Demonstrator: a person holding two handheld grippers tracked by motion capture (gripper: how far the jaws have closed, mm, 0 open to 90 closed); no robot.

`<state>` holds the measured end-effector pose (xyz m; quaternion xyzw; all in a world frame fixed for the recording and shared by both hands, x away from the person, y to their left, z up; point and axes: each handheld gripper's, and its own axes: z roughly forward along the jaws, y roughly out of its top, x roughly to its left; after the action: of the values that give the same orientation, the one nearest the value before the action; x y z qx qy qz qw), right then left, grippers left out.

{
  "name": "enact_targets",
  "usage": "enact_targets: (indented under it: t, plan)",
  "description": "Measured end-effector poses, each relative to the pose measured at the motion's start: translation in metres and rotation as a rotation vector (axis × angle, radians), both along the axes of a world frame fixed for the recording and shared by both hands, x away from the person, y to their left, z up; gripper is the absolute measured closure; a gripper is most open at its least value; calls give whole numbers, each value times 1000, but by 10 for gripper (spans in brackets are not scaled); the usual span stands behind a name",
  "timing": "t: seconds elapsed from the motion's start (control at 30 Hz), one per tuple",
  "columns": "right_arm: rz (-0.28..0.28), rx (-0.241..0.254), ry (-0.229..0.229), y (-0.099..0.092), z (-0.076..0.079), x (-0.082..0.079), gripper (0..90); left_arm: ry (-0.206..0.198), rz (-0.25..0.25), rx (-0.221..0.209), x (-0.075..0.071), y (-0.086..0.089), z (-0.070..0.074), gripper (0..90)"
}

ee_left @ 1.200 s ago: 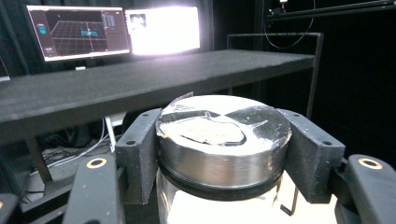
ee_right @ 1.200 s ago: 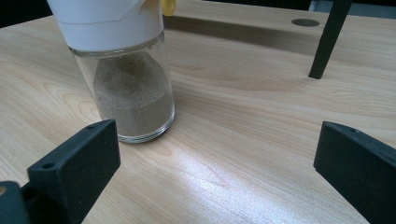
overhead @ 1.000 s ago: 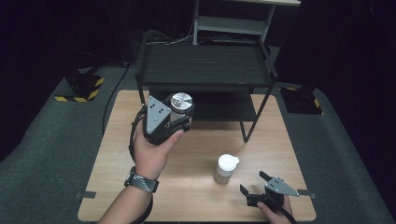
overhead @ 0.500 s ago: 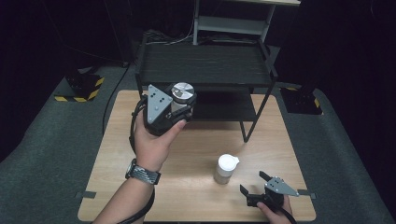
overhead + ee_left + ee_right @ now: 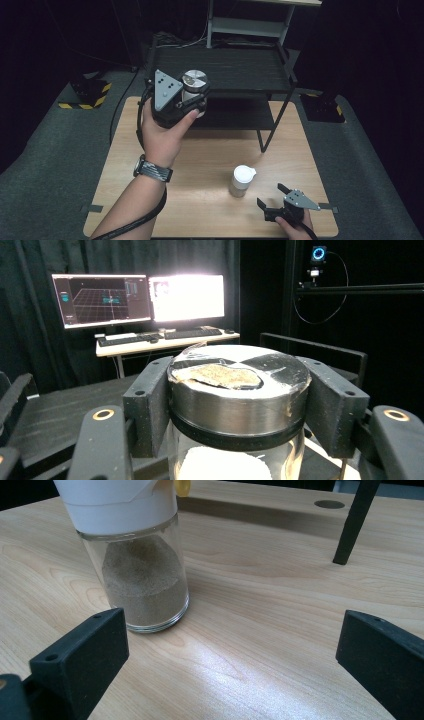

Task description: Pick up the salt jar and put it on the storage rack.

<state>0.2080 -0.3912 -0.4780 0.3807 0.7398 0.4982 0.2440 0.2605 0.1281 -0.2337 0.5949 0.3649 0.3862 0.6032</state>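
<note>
Jar (image 5: 194,87) with a metal lid, held in my left gripper (image 5: 187,95) above the far left part of the wooden table (image 5: 200,165), just in front of the black two-tier rack (image 5: 220,70). In the left gripper view the two black jaws press against opposite sides of the lid (image 5: 239,385), one on each flank, so the tool is closed on the jar at lid height; the clear glass body (image 5: 235,460) hangs below the jaws with something white visible inside. The jar's long axis runs roughly vertical, lid uppermost, and the lid's flat top faces the high camera, showing a quartered light-and-dark pattern with a rough tan patch (image 5: 222,375) across its centre. My left hand (image 5: 162,132) wraps the gripper body from below, a watch (image 5: 152,169) on the wrist, and the grey three-cornered plate (image 5: 166,89) sits beside the lid. My right gripper (image 5: 272,196) rests low at the near right edge of the table, its jaws spread wide with bare wood between them. A second container, a white-capped glass shaker (image 5: 242,180), stands upright on the table just left of and beyond that gripper; in the right gripper view it (image 5: 135,555) holds a mound of brown powder and touches neither jaw. Beyond the rack, the left gripper view shows two lit monitors (image 5: 140,297) on a desk.
</note>
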Motion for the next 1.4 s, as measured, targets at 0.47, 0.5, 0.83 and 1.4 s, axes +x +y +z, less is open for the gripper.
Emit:
enact_targets:
  t: [0.47,0.5,0.83,1.4]
  plan:
    - [4,1,2,0,0,0,2,-12,26,18,21,-12,19,350]
    - [4,1,1,0,0,0,2,-11,27,16,23,-14,20,350]
    - [7,1,-3,-1,0,0,2,-4,36,2,47,-31,26,350]
    - [8,13,-6,-3,-2,0,2,6,94,-9,84,-50,23,350]
